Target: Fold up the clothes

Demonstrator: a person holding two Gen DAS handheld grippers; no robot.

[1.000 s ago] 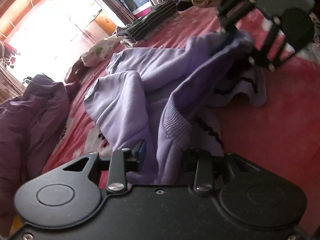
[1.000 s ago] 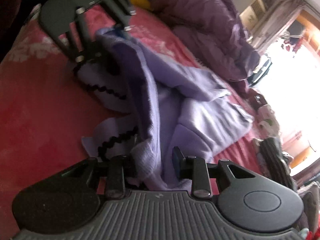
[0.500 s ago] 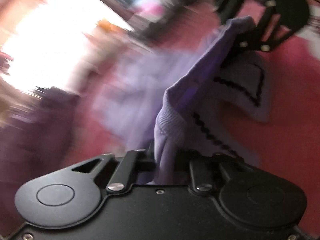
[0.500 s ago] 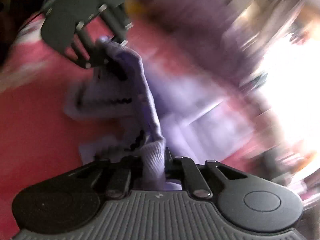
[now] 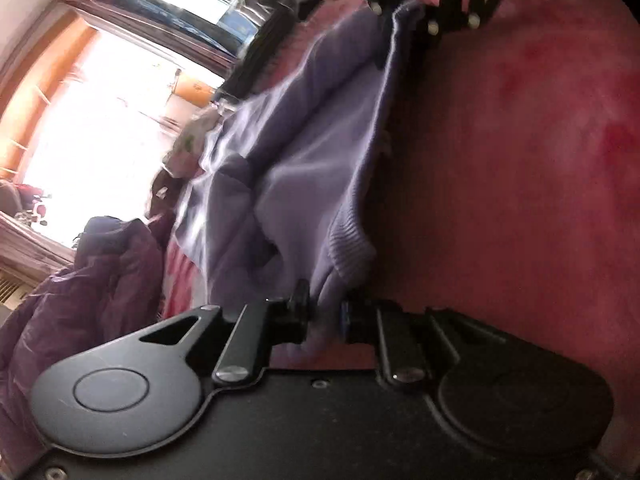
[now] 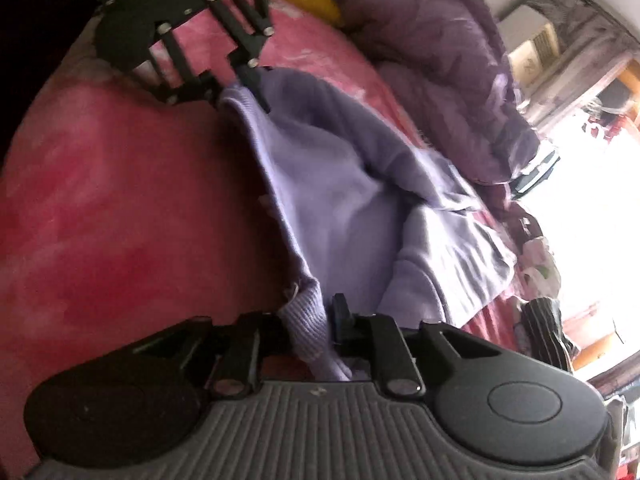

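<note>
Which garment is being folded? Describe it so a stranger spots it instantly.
Start at the red bedspread. The lilac sweater lies across it, its ribbed hem clamped in both tongs. Unlike the dark purple padded jacket behind it, it is pale, soft knit.

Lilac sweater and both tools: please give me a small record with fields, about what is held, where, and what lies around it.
garment: lilac sweater, ribbed hem stretched between the two tools
left tool: shut on the ribbed hem
right tool: shut on the ribbed hem, at the other end
garment state: hem end raised, the rest trailing crumpled on the bed
surface: red-pink bedspread
nearby: dark purple padded jacket beyond the sweater; striped dark clothes near the bright window
</note>
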